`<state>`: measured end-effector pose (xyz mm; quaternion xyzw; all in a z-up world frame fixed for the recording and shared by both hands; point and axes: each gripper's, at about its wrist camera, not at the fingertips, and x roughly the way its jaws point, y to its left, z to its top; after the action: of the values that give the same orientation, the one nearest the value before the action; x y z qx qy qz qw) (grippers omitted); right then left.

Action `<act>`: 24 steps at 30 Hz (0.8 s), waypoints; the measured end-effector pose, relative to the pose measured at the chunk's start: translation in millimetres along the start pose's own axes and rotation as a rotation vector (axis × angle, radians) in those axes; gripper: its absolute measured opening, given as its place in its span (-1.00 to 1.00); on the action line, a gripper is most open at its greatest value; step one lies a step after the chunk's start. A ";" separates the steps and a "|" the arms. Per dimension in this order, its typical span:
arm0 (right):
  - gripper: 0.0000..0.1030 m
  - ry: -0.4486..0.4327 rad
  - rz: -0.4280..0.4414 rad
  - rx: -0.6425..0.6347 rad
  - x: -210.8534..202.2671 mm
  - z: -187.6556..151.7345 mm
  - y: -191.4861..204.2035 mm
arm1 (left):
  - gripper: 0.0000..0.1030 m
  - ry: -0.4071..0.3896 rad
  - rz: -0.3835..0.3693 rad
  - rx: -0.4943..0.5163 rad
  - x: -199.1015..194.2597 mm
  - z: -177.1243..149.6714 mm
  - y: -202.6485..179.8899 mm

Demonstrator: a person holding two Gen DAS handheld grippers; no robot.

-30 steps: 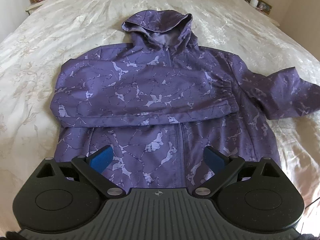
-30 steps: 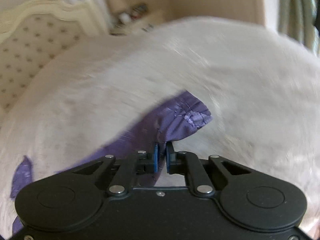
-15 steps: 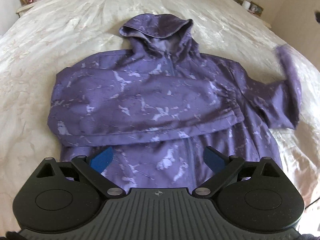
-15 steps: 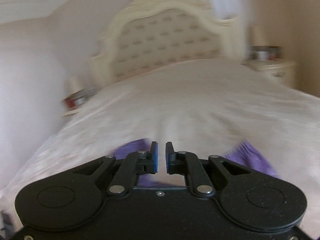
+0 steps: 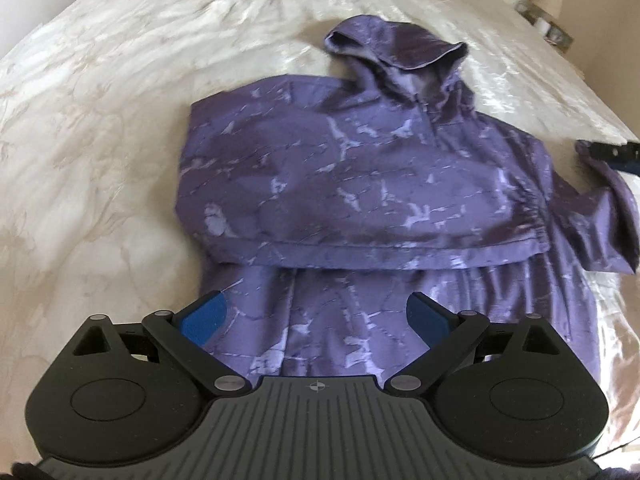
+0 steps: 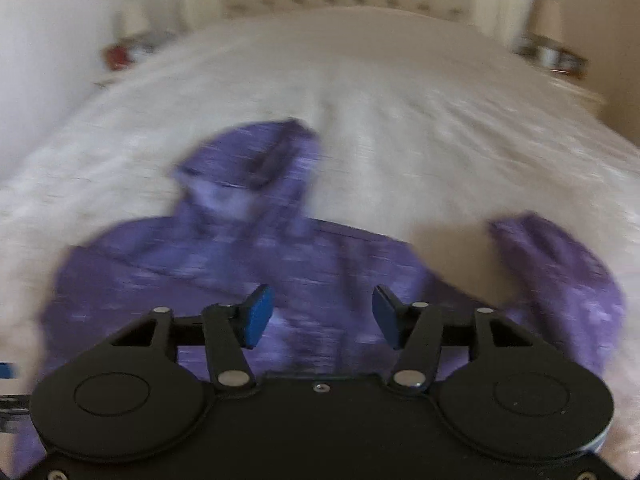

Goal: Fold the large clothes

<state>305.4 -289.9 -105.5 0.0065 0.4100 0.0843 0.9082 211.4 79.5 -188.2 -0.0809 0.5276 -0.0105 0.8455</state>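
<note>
Jacket [image 5: 360, 184] is lying flat on the bed [image 5: 100, 120], hood [image 5: 400, 52] pointing away toward the headboard, so long axis is running straight ahead of both grippers, hem nearest. Left gripper [image 5: 316, 316] is hovering over the lower front w/ jaws spread wide, holding nothing. Right gripper [image 6: 322, 316] is also gaping, empty, over the chest; view is blurry. Count: 1 jacket, 1 hood, 2 sleeves. One sleeve [image 5: 380, 208] is lying crosswise over the chest; the other sleeve [image 5: 600, 216] is sticking out to the right, half doubled on itself. Right gripper is looking nearer to it, so prob. the one to finish that fold.
</note>
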 end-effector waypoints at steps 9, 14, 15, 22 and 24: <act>0.47 0.027 -0.376 -0.068 54.9 16.0 -72.8 | 0.90 0.036 -0.021 0.002 22.4 18.3 -14.2; 0.42 0.069 -0.421 -0.132 86.4 16.5 -89.4 | 0.90 0.052 -0.049 0.038 35.5 35.1 -35.3; 0.35 0.078 -0.424 -0.146 91.4 15.0 -92.1 | 0.90 0.054 -0.055 0.044 37.9 38.7 -39.5; -0.68 0.022 -0.356 -0.049 84.7 12.9 -110.2 | 0.90 0.064 -0.125 0.066 50.7 65.6 -58.8; -0.68 -0.063 -0.279 -0.022 61.2 15.7 -104.8 | 0.90 0.061 -0.167 0.060 52.1 75.7 -63.0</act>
<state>372.3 -382.6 -149.1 -0.0578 0.3772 -0.0384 0.9235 306.4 21.5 -192.7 -0.0991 0.5439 -0.0993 0.8273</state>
